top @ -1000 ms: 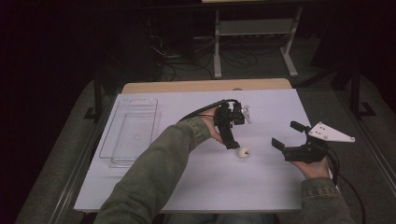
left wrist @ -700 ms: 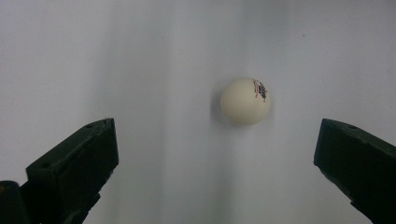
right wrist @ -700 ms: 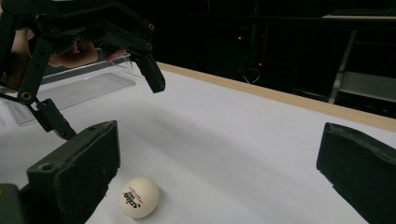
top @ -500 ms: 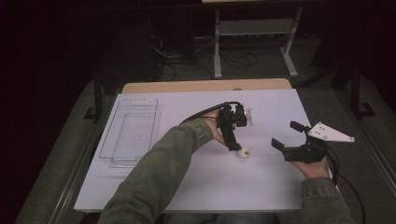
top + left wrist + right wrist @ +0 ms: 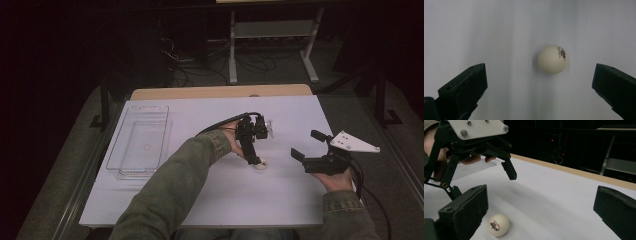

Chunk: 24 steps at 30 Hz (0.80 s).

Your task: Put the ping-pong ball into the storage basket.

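The left gripper (image 5: pixel 256 161) points straight down with its jaws spread wide, while the right gripper (image 5: pixel 307 145), at its 3 o'clock, rests level with jaws apart.

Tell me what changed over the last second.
The left gripper dropped slightly toward the white ball, jaws open on either side of it, not gripping. The ball, the right gripper and the clear tray stayed where they were.
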Motion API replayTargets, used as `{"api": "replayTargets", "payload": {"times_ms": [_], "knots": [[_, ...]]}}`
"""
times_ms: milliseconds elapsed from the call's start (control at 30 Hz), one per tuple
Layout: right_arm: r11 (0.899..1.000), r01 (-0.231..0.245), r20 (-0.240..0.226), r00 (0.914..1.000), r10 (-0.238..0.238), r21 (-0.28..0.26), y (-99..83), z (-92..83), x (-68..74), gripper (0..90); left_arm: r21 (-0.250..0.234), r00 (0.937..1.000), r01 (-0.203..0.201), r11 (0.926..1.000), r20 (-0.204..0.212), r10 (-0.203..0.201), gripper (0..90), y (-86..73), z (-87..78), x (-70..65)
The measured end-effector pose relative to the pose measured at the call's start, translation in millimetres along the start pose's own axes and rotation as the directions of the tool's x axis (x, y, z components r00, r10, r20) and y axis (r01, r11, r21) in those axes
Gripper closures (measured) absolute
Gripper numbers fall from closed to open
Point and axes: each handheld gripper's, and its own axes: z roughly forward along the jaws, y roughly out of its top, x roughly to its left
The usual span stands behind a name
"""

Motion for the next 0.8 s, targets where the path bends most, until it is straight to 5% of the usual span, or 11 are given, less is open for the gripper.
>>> {"api": "replayTargets", "payload": {"times_ms": [800], "knots": [[1.000,-0.007,0.002,1.0000,0.006,0.001,-0.7,-1.4,0.5,0.0,0.000,0.9995,0.012,0.9999,0.029,-0.012,0.0,4.2,19.9,-0.4]]}}
